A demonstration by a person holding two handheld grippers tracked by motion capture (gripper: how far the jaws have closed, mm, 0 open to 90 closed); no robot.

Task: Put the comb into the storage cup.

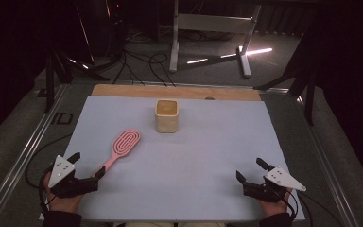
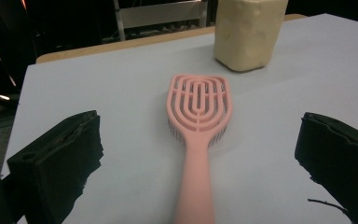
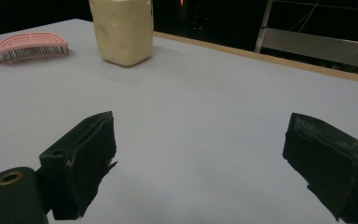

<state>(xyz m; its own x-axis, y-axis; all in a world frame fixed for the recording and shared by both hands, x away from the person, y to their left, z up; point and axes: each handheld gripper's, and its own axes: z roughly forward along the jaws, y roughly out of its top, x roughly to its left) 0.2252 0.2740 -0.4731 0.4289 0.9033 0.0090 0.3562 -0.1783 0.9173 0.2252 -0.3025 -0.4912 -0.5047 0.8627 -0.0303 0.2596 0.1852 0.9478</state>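
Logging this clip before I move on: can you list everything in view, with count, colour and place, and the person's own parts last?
Pink plastic hairbrush with slotted head: 1, pink, left half of the table, bristles down, handle end between the left gripper's open jaws, untouched.
Cream square-sided cup: 1, cream, upright at the table's far middle, apart from the hairbrush.
Pale blue-grey table mat: 1, covers the tabletop.
Wooden table edge: 1, tan, far side beyond the mat.
White metal frame: 1, on the floor behind the table.
Black cables: several, on the floor beyond the table.
Left gripper: 1, black, near left corner, open.
Right gripper: 1, black, near right corner, open, nothing between its jaws.
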